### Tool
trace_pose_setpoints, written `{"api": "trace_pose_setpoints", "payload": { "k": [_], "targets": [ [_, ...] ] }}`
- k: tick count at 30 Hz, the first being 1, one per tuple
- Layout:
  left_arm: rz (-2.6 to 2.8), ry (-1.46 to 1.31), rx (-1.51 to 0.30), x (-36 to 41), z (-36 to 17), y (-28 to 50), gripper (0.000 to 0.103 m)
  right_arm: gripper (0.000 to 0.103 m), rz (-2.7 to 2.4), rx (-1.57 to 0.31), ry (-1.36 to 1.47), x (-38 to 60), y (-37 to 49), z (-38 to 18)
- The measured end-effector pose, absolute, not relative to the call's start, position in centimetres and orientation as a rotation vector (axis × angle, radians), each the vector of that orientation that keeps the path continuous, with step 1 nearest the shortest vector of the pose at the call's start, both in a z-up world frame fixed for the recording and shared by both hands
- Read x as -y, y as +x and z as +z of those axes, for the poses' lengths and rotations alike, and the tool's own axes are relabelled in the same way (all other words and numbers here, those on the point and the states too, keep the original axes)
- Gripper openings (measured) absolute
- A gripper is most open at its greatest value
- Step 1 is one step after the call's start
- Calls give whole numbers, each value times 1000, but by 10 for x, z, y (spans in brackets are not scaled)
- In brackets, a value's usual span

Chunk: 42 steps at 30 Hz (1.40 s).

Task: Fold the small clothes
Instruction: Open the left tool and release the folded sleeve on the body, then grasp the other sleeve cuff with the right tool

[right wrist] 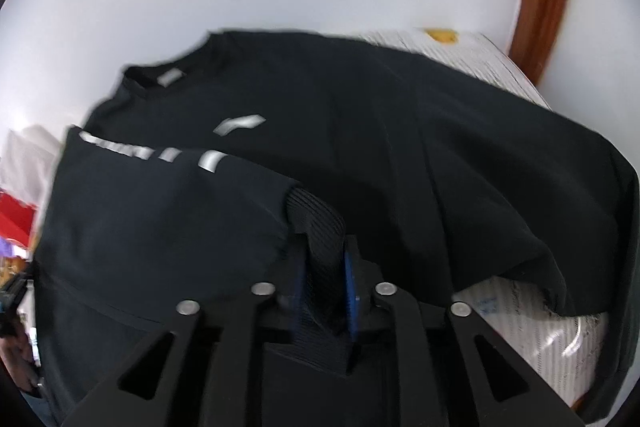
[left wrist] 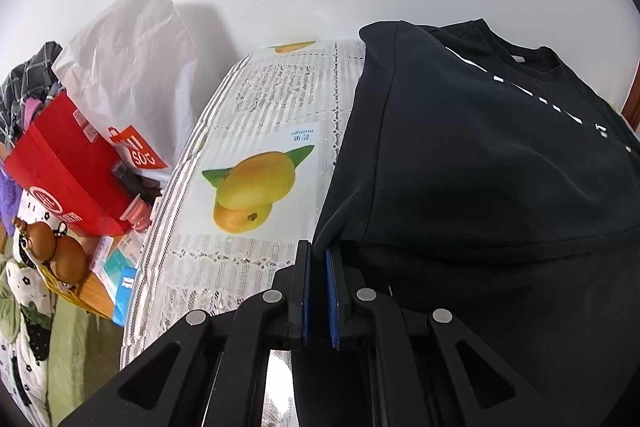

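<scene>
A black sweatshirt (left wrist: 500,155) lies on the table's mango-print tablecloth (left wrist: 256,131), one sleeve folded across its front. The left gripper (left wrist: 318,255), fingers narrow, pinches the fabric at the fold's corner, near the cloth's left edge. The right gripper (right wrist: 324,259) clamps the sleeve's ribbed cuff (right wrist: 316,223) between its blue pads (right wrist: 351,287).

1 black top (left wrist: 500,155), 1 red bag (left wrist: 60,183) and 1 white bag (left wrist: 132,67) left of it; 2 mangoes (left wrist: 252,191) printed btwn; 2 grippers.
</scene>
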<state>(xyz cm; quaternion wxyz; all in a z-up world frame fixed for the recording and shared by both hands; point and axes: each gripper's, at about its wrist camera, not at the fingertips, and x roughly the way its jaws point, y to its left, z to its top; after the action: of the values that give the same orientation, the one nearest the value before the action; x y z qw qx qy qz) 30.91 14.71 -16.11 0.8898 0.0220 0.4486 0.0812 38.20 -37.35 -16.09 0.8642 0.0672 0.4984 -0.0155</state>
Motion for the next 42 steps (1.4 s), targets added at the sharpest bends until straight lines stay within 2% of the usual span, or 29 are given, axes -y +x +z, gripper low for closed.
{"api": "trace_pose_setpoints", "payload": {
  "k": [5,10,14,16,19,22,24,31,42],
  "targets": [
    [144,33,-935,-146,-157,301,11,30,-77,-1029,135,384,362,-153],
    [132,7,-939,-147,-150,290,28,33,-73,-1071,16,375,350,-167],
    [124,-8,-931,-149,-140,276,36,34,-101,-1030,62,381,330,-147],
    [117,-7,-925,-148,-136,267,42,37,-111,-994,53,385,317,-135],
    [109,3,-924,-144,-132,256,50,47,-169,-948,23,396,290,-119],
    [97,10,-920,-139,-130,243,55,53,-248,-917,-11,418,256,-110],
    [90,18,-913,-134,-129,234,56,58,-289,-906,-37,429,237,-108],
    [84,42,-914,-118,-136,206,57,58,-418,-884,-104,474,179,-117],
    [97,8,-968,-116,-149,187,60,63,-390,-911,107,524,171,-169]
  ]
}}
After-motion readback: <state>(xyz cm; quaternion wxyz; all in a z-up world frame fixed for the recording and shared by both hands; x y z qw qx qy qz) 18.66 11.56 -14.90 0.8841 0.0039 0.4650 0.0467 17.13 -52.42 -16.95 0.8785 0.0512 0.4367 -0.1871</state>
